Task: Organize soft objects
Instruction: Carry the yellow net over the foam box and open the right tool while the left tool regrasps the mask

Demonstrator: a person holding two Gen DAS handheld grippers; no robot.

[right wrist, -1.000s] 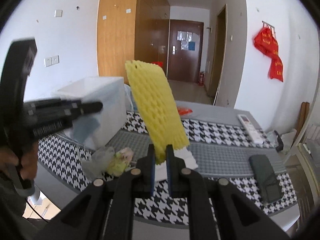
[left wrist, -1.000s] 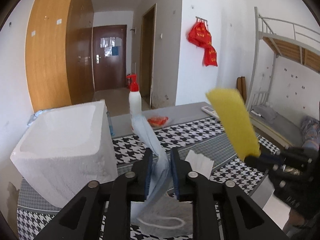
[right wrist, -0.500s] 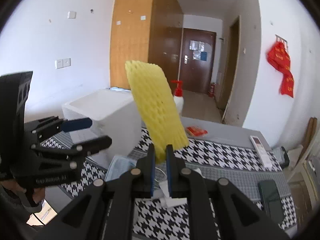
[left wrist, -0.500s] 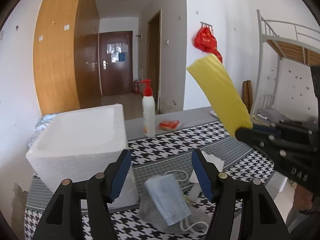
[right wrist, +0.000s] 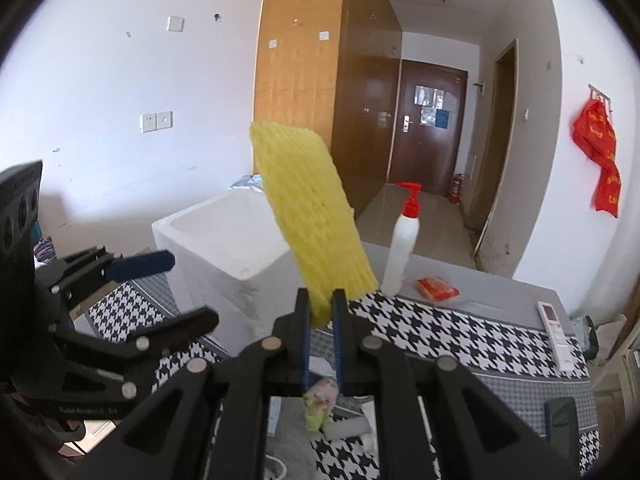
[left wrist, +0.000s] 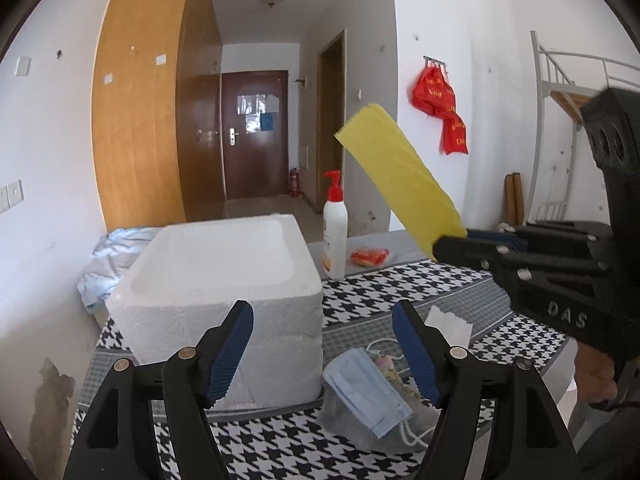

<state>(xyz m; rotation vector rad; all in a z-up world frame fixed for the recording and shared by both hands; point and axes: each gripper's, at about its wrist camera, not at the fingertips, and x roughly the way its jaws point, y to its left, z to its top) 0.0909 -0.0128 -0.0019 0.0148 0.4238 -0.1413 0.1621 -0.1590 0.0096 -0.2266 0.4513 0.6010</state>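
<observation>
**Yellow sheet held up beside the box, mask let go**

Your right gripper (right wrist: 320,310) is clenched on the lower end of the yellow foam sheet (right wrist: 310,216), which stands up from the fingers, tilted, in the air just right of the foam box (left wrist: 218,276). It looks light and springy, ribbed and dotted with small holes, and it holds its shape without drooping. Your left gripper (left wrist: 322,350) has just been opening; its fingers stand spread with nothing between them, hovering in front of the box. The blue mask (left wrist: 366,394) lies released on the tabletop (left wrist: 400,280) at the box's front right corner, on a grey pouch with its cords loose beside it.

The step in hand looks like carrying the sheet to the box. Next you likely need to bring it over the open top and let go, keeping it clear of the pump bottle (right wrist: 402,248) behind the box. The mask would still need gathering.
</observation>
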